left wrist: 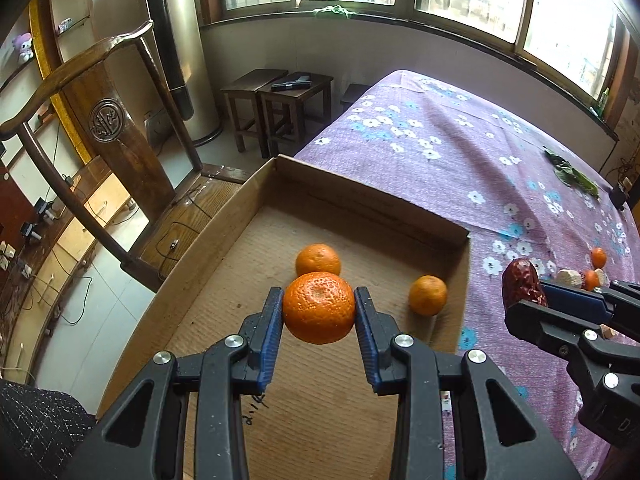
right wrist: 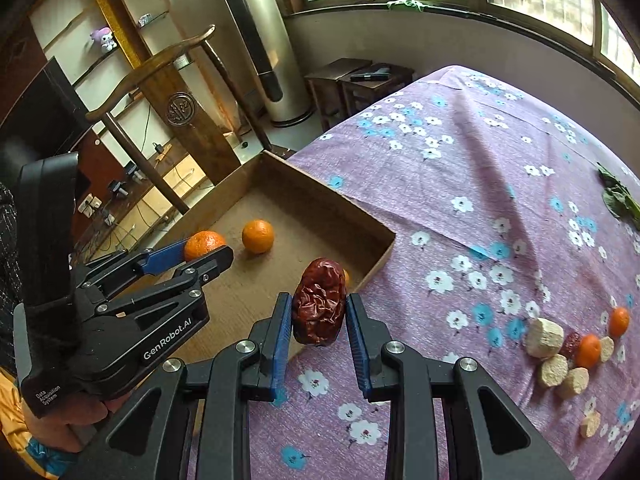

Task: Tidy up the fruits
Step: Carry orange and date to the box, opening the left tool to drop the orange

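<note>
Left wrist view: left gripper [left wrist: 319, 308], blue pads clamped on either side of a held mandarin [left wrist: 319, 307], raised above the floor of a shallow cardboard tray [left wrist: 400, 204]; tray set at the edge of a table covered in a purple floral tablecloth [left wrist: 460, 152]; two loose mandarins on the tray floor, one [left wrist: 318, 258] directly beyond the held fruit, one [left wrist: 427, 295] near the right-hand tray wall; right gripper [left wrist: 532, 296] entering from the right, over the cloth just beside the tray. Right wrist view: right gripper [right wrist: 319, 312], pads closed on the flanks of a wrinkled dried red date [right wrist: 319, 300], held upright over the near corner of the tray, at the border of tray and cloth; left gripper [right wrist: 200, 252] at left, gripping its mandarin [right wrist: 202, 242] over the tray. Remaining items in a cluster on the cloth at right, well apart from the tray: pale cylindrical pieces [right wrist: 544, 332], kind not determinable, two small mandarins [right wrist: 588, 350] and another red date [right wrist: 574, 342] among them. Green leaves [right wrist: 618, 196] at far right edge of the cloth. Beyond the tray: dark wooden chair [left wrist: 112, 120], two dark wooden stools [left wrist: 276, 96]
</note>
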Demonstrator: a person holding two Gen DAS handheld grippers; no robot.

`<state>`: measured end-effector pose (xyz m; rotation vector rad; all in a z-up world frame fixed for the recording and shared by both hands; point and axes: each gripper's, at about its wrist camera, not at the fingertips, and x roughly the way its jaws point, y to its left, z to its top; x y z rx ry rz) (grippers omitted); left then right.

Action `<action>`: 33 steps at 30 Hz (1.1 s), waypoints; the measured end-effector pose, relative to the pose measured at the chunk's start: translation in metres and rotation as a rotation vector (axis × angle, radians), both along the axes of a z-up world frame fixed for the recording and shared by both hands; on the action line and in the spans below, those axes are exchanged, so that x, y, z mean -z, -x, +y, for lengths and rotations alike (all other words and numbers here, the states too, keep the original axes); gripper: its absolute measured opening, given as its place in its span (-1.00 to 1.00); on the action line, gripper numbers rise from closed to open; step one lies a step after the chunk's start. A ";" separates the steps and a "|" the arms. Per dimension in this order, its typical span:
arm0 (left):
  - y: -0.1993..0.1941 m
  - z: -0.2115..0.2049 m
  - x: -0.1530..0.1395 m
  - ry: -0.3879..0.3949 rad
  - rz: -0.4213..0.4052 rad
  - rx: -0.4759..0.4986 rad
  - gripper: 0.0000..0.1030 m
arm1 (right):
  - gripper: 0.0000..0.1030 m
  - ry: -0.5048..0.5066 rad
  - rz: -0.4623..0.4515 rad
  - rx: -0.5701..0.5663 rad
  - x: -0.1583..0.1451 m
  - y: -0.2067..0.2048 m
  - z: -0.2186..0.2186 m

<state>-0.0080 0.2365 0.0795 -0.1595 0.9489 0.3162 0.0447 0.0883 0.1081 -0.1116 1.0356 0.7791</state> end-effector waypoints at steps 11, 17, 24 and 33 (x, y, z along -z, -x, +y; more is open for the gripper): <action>0.003 0.025 0.023 0.013 0.047 -0.044 -0.34 | -0.42 0.003 0.080 -0.059 0.030 -0.007 0.037; 0.004 0.031 0.036 0.004 0.079 -0.054 -0.34 | -0.42 0.018 0.097 -0.091 0.047 -0.013 0.063; 0.001 0.036 0.046 -0.002 0.099 -0.064 -0.34 | -0.42 0.054 0.115 -0.101 0.067 -0.021 0.080; -0.006 0.035 0.046 -0.018 0.087 -0.058 -0.33 | -0.40 0.060 0.120 -0.080 0.076 -0.028 0.086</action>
